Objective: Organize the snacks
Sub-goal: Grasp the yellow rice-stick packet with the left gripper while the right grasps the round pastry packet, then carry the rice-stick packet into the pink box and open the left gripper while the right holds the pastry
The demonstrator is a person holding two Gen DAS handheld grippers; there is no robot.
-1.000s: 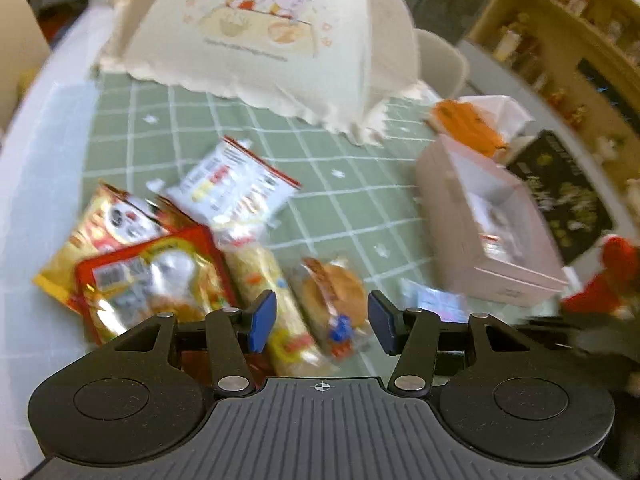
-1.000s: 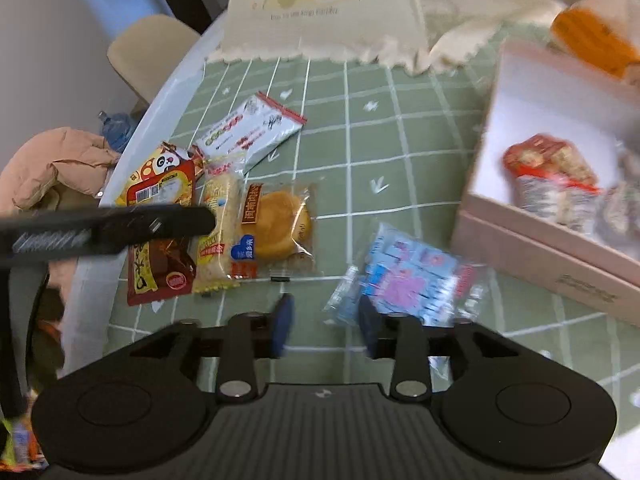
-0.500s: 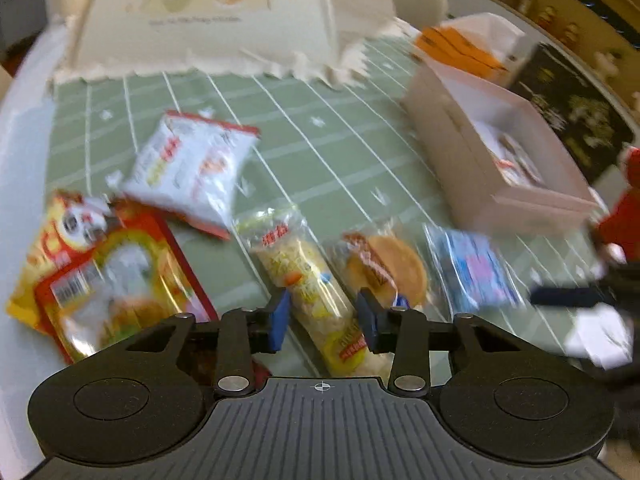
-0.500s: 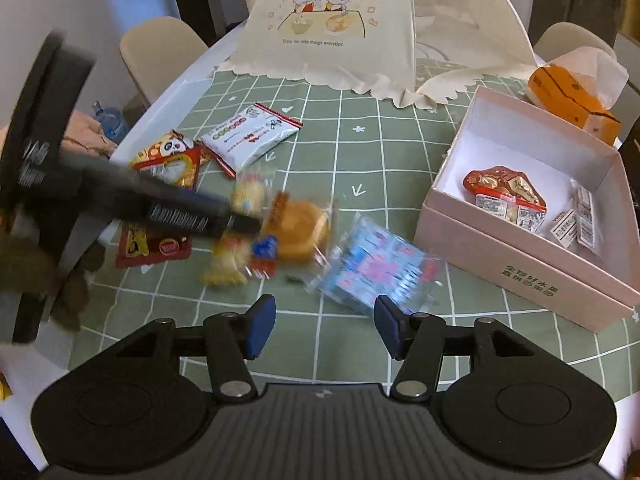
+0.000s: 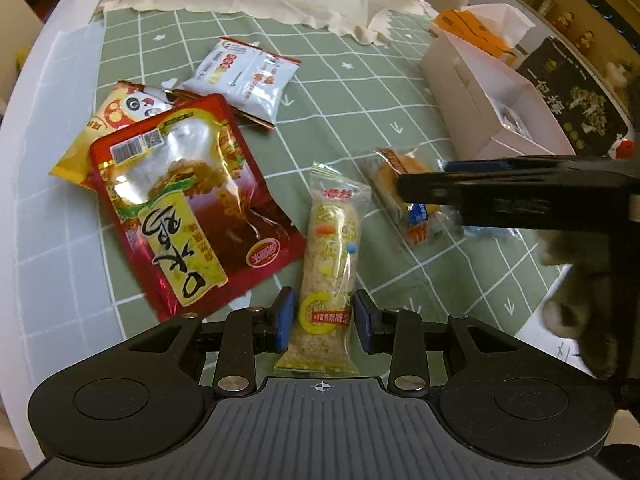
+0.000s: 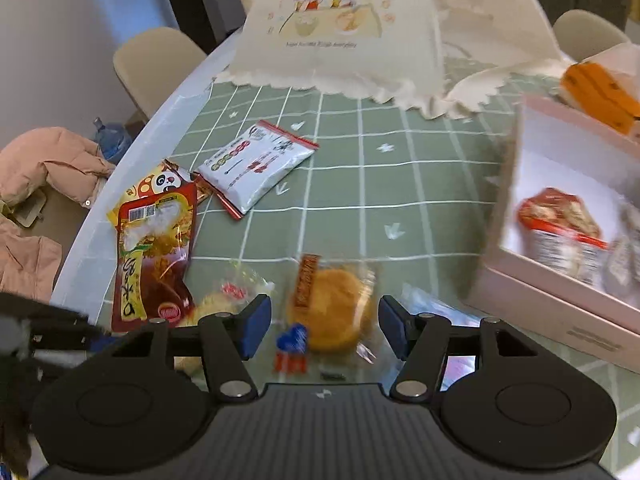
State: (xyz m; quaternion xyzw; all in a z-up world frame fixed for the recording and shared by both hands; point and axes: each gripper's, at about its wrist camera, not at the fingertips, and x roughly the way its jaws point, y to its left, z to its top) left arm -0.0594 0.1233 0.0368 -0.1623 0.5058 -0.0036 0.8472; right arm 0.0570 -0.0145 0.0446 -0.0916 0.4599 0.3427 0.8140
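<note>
- Closing around the near end of the long clear-wrapped yellow rice-crisp bar (image 5: 330, 256), the left gripper (image 5: 324, 320) has its blue pads on either side of the wrapper; the jaws are narrowing, and I cannot tell whether the pads already press on it.
- That bar lies lengthwise from 6 o'clock toward 12 on the green grid-patterned tablecloth (image 5: 352, 92), which suits a grip across its narrow width.
- At 1 o'clock from the bar sits the round golden cake in a clear wrapper (image 6: 330, 308); the right gripper (image 6: 324, 328) straddles it with jaws apart and widening, the pads clear of the wrapper, probably to take in its breadth.
- A blue-printed clear packet (image 6: 460, 364) peeks out under the right gripper's right finger.
- At 9 o'clock from the bar lies the large red foil pouch with a yellow label (image 5: 188, 208), overlapping a yellow panda-printed bag (image 5: 116, 120).
- Beyond, toward 11 o'clock, rests a white foil sachet with red edging (image 5: 244, 76).
- The open pale pink cardboard box (image 6: 560, 312) stands at 2 o'clock, already holding a red-printed snack pack (image 6: 560, 224), so it looks like the destination for the loose snacks.
- Farthest away at 12 o'clock stands a cream mesh food cover with cartoon children (image 6: 340, 28).
</note>
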